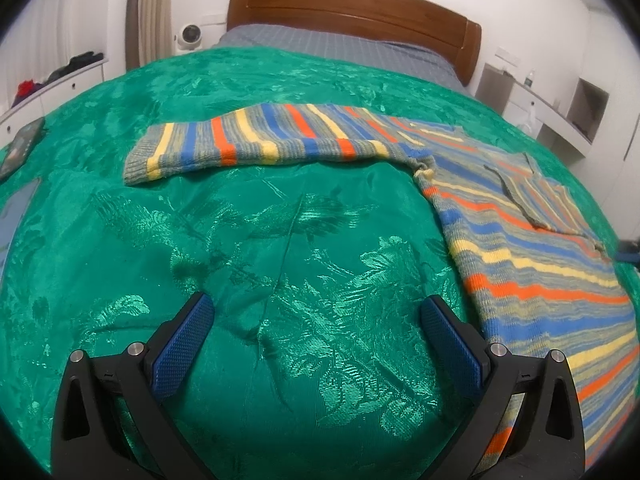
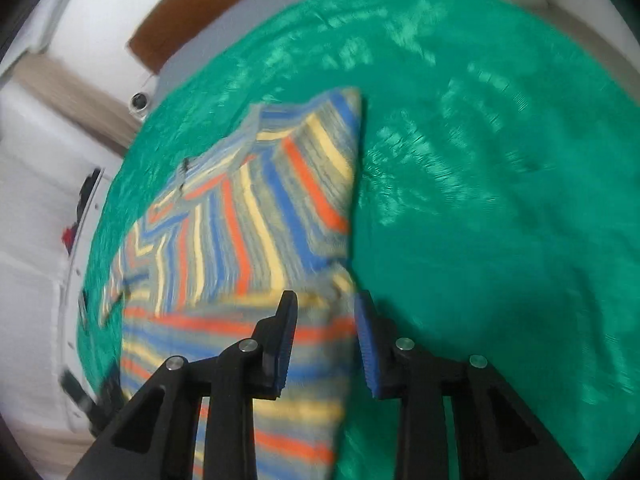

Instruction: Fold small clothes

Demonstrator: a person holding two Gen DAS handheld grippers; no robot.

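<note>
A small striped knit sweater (image 1: 532,248) in blue, orange, yellow and grey lies flat on the green bedspread (image 1: 248,232). One sleeve (image 1: 256,140) stretches out to the left. My left gripper (image 1: 316,312) is open and empty, hovering over bare bedspread left of the sweater's body. In the blurred right wrist view the sweater (image 2: 256,216) lies ahead with a folded part on top. My right gripper (image 2: 326,304) is partly open over the sweater's right edge, holding nothing that I can see.
A wooden headboard (image 1: 352,8) and grey sheet lie at the far end. A phone (image 1: 22,144) lies on the bedspread's left edge. White drawers (image 1: 60,84) stand left, a white desk (image 1: 560,108) right.
</note>
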